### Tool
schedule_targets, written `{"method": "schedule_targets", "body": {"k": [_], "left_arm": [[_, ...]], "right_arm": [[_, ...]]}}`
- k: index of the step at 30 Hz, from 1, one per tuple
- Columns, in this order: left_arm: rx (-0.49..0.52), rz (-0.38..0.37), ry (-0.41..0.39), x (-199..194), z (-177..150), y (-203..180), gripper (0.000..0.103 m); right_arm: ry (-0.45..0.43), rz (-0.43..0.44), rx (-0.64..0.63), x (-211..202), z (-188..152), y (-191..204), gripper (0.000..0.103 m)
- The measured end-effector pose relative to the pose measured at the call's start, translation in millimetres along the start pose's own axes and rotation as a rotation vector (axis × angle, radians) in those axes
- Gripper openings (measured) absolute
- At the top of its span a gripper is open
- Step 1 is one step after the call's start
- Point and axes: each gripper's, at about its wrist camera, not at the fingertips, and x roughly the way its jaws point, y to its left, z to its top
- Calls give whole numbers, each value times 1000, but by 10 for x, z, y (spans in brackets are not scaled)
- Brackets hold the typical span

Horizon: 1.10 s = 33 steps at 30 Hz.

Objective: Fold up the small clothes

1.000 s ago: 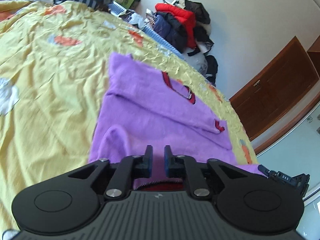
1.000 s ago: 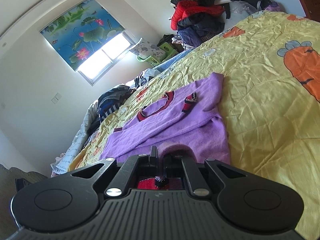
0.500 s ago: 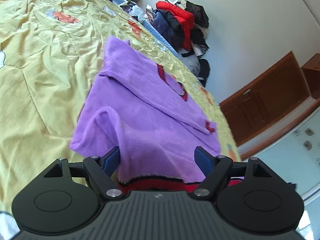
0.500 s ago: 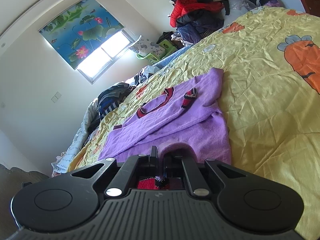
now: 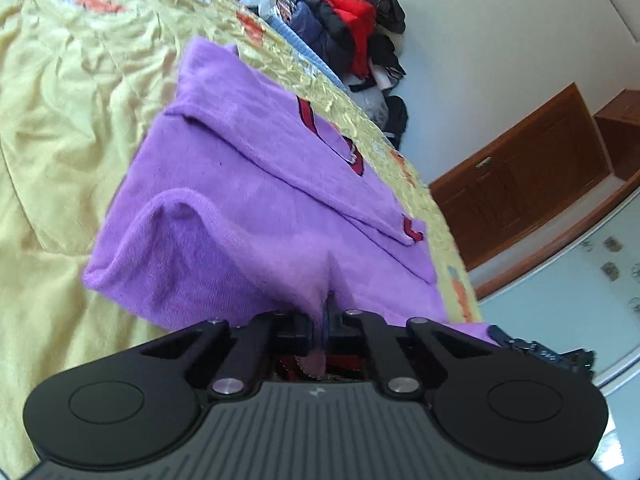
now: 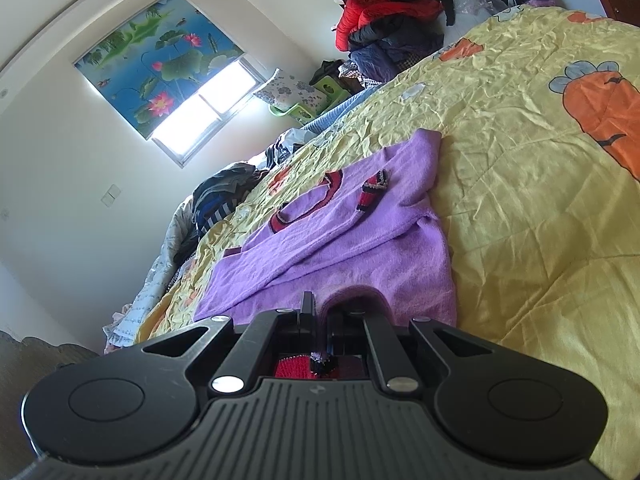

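A purple sweater (image 5: 256, 208), sleeves already laid across its body, is seen spread on a yellow carrot-print bedspread (image 6: 520, 152), its red-trimmed hem pinched by the left gripper (image 5: 322, 320) and right gripper (image 6: 320, 320), both clamped tight on the knit. Since only a thin bit of hem is held in each, fabric could be lost from one side during the fold-over, or sleeves could be shaken loose, leaving the fold skewed, esp. w/ the bedspread so wrinkled. The bedroom is cluttered: heaped clothes (image 6: 392, 20) by the wall, a lotus-print blind (image 6: 156, 56) over a bright window, a wooden cabinet (image 5: 520, 184).
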Motion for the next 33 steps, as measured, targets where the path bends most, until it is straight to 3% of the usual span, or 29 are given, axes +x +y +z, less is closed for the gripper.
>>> {"method": "schedule_targets", "body": {"k": [11,22,33], "left_arm": [[94,-43,-153,-404,326,-422,4],[182,87,-223,-289,571,-664,4],[179,159,-238,-79,798,-729,4]], "right_arm": [[-49,50,-7,-47,125,182,11],[-100,33,-15,84,316,247,11],[-131,14,-3,328,494,229,11]]}}
